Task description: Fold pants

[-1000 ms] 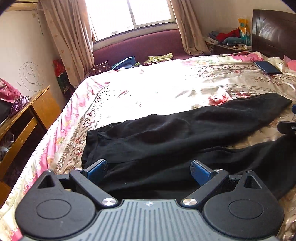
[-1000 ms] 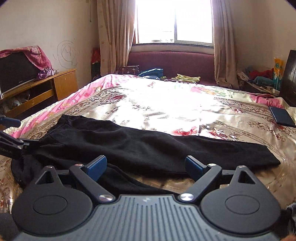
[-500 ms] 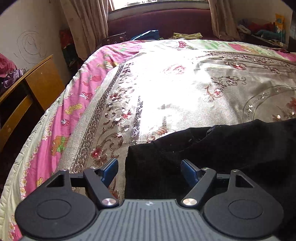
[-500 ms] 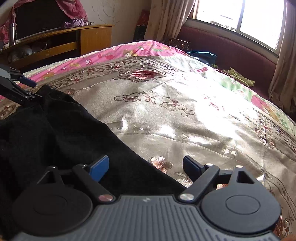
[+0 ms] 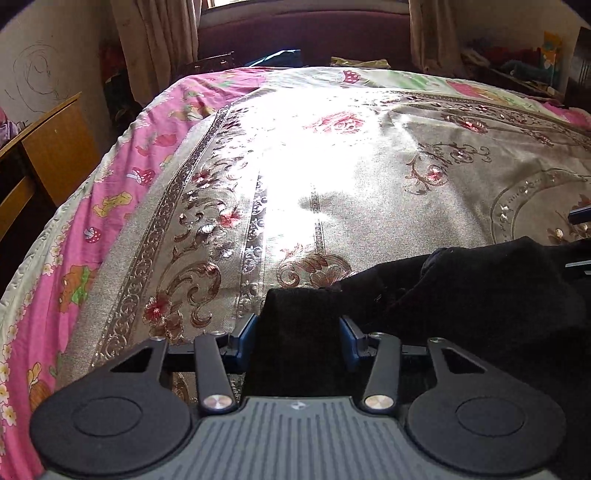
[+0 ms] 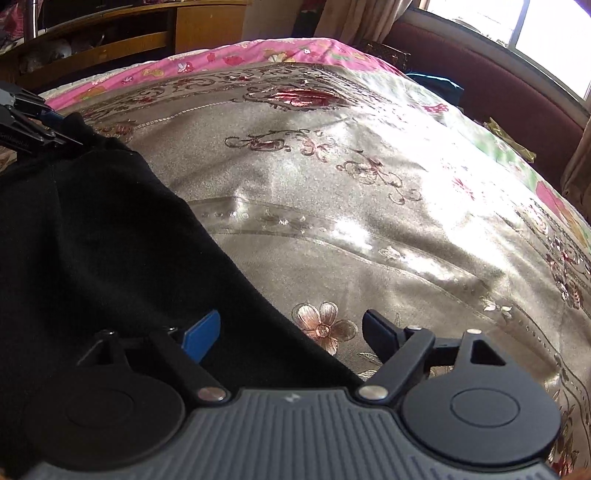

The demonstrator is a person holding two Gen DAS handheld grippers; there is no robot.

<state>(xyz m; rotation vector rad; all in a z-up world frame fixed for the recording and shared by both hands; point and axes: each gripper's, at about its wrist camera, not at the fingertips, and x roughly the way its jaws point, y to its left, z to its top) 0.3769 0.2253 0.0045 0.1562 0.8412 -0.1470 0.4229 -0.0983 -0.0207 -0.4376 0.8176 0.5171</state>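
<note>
The black pants [image 5: 480, 291] lie on the gold floral bedspread [image 5: 332, 155]. In the left wrist view a corner of the pants stands between the blue pads of my left gripper [image 5: 300, 332], which is shut on it. In the right wrist view the pants [image 6: 92, 229] fill the left side. My right gripper [image 6: 291, 330] is open, low over the pants' edge, with the left pad over black cloth and the right pad over the bedspread [image 6: 369, 203]. The left gripper [image 6: 33, 125] shows at the far left, holding the far corner.
A wooden cabinet [image 5: 48, 155] stands left of the bed. A dark red couch [image 5: 303, 33] with clothes runs under the window. Pink sheet [image 5: 122, 177] borders the bed's left edge. Clutter sits at the back right [image 5: 517, 62].
Both grippers have moved down close to the pants' left end. My left gripper has closed on a corner of the cloth. My right gripper stays open at the pants' edge.
</note>
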